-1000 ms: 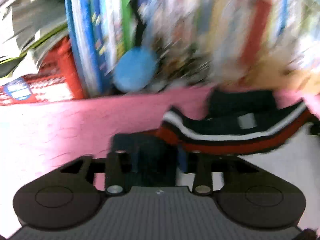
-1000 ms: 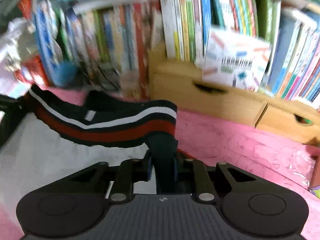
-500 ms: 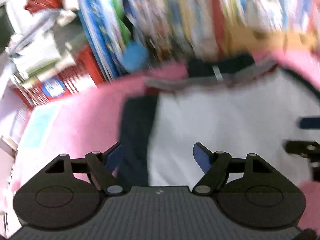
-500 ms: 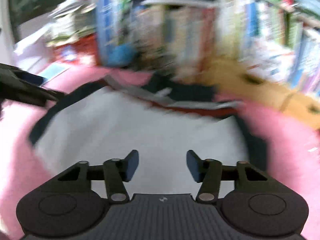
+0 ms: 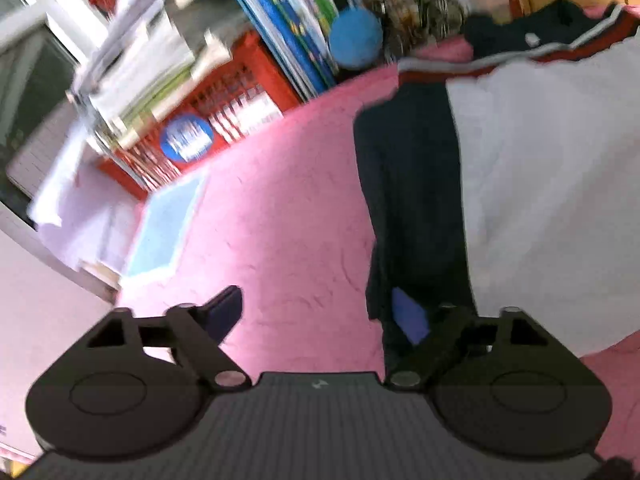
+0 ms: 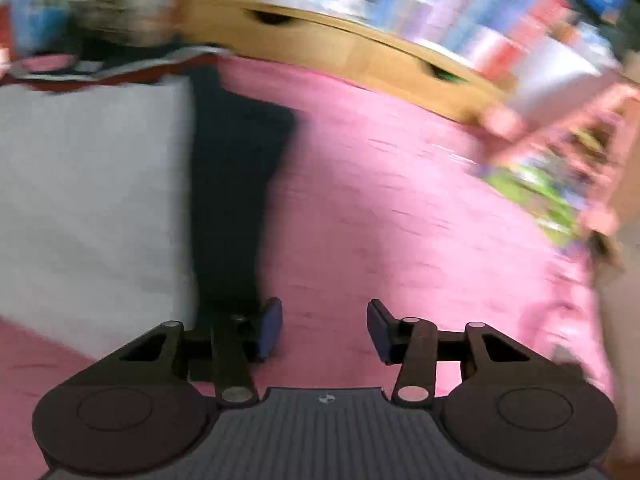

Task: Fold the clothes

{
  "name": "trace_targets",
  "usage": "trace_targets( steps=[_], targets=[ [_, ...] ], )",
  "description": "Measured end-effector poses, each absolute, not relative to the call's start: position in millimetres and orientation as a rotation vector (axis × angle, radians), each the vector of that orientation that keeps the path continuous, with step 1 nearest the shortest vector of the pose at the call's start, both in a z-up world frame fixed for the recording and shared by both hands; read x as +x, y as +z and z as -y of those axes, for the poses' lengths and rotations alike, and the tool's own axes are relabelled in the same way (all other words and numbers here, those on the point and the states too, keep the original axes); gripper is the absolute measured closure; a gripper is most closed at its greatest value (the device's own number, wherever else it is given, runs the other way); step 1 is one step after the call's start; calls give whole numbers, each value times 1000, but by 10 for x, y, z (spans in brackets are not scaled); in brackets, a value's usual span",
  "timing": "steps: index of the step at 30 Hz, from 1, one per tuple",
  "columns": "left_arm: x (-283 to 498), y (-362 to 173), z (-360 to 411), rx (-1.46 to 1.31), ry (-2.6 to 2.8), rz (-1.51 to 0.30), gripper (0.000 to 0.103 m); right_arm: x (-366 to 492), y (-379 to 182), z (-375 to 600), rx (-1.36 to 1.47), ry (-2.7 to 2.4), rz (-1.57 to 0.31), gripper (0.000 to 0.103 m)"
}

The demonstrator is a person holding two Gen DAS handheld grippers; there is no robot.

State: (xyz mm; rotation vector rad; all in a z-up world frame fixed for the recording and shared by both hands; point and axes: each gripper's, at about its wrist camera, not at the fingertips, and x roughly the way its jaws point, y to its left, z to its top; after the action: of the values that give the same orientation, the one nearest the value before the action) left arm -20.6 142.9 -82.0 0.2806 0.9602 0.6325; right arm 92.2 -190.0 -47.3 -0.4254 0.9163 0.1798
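- Roughly flat on the pink mat (image 5: 280, 200) lies the shirt (image 5: 552, 184): white body, dark navy sleeves, striped collar of red, white and black.
- Long axis runs from the grippers away toward the shelves; collar (image 5: 520, 56) at the far end, hem near the cameras.
- One navy sleeve (image 5: 408, 184) lies down the shirt's left edge, the other sleeve (image 6: 232, 184) down its right edge, both parallel to the body.
- Left gripper (image 5: 320, 312): released, jaws spread wide over bare mat; its right finger sits over the left sleeve's lower end, nothing pinched.
- Right gripper (image 6: 324, 328): released, jaws closing a little, only pink mat between them; its left finger is just beside the right sleeve's lower end.
- Blue ball (image 5: 356, 40) beyond the collar, against leaning books (image 5: 280, 20).
- Red crate (image 5: 224, 104) far left, papers stacked on top; contents unclear.
- Wooden drawer unit (image 6: 360, 52) behind the mat, right view heavily blurred.
- Light blue sheet (image 5: 168, 224) at the mat's left edge.
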Motion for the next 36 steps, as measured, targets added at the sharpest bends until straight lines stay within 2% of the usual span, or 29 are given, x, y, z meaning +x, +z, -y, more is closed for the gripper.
trace_targets(
  steps=[4, 7, 9, 10, 11, 12, 15, 16, 17, 18, 19, 20, 21, 22, 24, 25, 30, 31, 32, 33, 34, 36],
  targets=[
    [-187, -454, -1187, 105, 501, -796, 30, 801, -223, 1768, -359, 236, -867, 59],
    [114, -448, -981, 81, 371, -746, 30, 631, -111, 1287, -325, 439, -796, 59],
    [382, -569, -921, 71, 314, -756, 34, 606, -122, 894, -309, 575, -761, 60],
    [523, -647, -929, 65, 301, -775, 43, 624, -144, 701, -303, 636, -748, 62],
    [662, -729, -994, 59, 317, -803, 48, 644, -188, 545, -308, 677, -745, 62],
    [779, -803, -1067, 51, 337, -827, 48, 679, -248, 411, -326, 701, -748, 66],
    [850, -922, -1426, -5, 428, -855, 45, 949, -483, 508, -341, 621, -793, 69],
    [840, -942, -1568, -29, 451, -858, 41, 1046, -565, 599, -337, 580, -812, 79],
    [808, -936, -1687, -40, 480, -857, 45, 1117, -576, 735, -309, 566, -821, 95],
    [781, -903, -1756, -20, 535, -855, 45, 1187, -581, 874, -280, 555, -830, 103],
    [748, -836, -1809, -18, 571, -848, 50, 1257, -586, 1014, -252, 543, -838, 103],
    [706, -766, -1861, -30, 594, -834, 50, 1290, -525, 1023, -278, 488, -837, 103],
    [646, -689, -1896, -84, 567, -802, 50, 1321, -459, 1023, -309, 430, -835, 98],
    [617, -639, -1892, -131, 528, -773, 49, 1304, -368, 1035, -287, 415, -821, 88],
    [679, -647, -1776, -123, 473, -774, 50, 1312, -251, 931, -242, 464, -785, 81],
    [754, -691, -1686, -89, 453, -791, 50, 1317, -194, 877, -220, 489, -767, 81],
    [1104, -1041, -1647, -69, 479, -858, 49, 1593, -403, 341, -258, 578, -738, 81],
    [1115, -1074, -1736, -92, 488, -859, 47, 1728, -461, 349, -250, 554, -759, 81],
    [1123, -1099, -1810, -106, 488, -861, 40, 1830, -524, 423, -230, 515, -784, 81],
    [1135, -1108, -1853, -108, 486, -864, 37, 1953, -584, 551, -180, 478, -818, 83],
    [1150, -1093, -1873, -104, 482, -870, 36, 2077, -642, 682, -128, 441, -852, 97],
    [1146, -989, -1859, -120, 473, -866, 37, 2211, -609, 851, -48, 383, -887, 101]
  ],
)
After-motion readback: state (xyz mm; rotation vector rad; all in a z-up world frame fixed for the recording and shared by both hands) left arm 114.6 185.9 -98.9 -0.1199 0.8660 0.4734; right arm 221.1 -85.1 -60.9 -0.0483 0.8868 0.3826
